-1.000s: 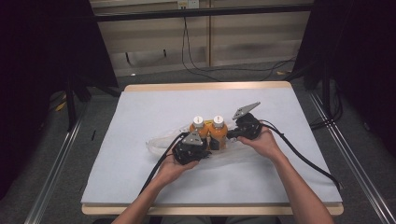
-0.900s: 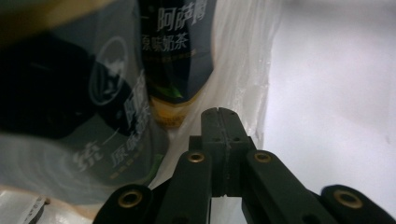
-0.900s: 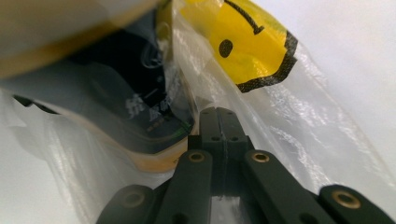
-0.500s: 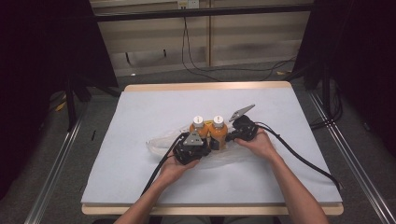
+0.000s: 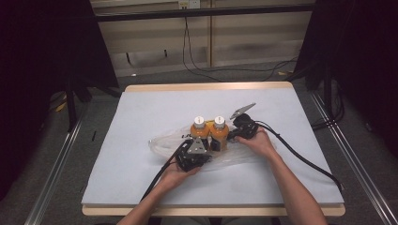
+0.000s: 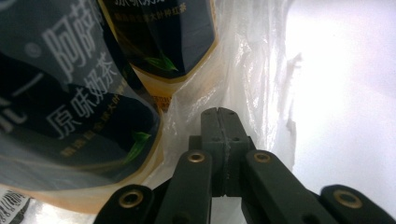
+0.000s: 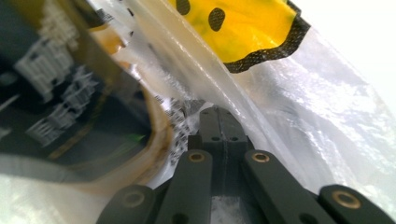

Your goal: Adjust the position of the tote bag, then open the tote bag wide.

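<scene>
- The table (image 5: 141, 122) is covered by a pale sheet; it is seen from the high view with a person's forearms coming in from its near edge.
- A clear plastic bag (image 5: 164, 140) lies crumpled near the middle of the table; in the left gripper view its film (image 6: 252, 70) is seen right in front of the tongs, and in the right gripper view a yellow patch with black spots is printed on it (image 7: 243, 28).
- Two orange bottles (image 5: 208, 131) with white caps stand upright and side by side at the bag, between the two hands; whether they stand wholly inside the bag cannot be told; dark labels with pale lettering are seen close up in the left gripper view (image 6: 70, 107).
- The left tongs (image 5: 193, 157) are held just in front of the bottles, at the bag's near side; the jaws are pressed together (image 6: 219, 114) and bag film is pinched at their tip.
- The right tongs (image 5: 232, 133) are held just beside the right-hand bottle; the jaws are likewise closed (image 7: 218, 114), with bag film caught between them.
</scene>
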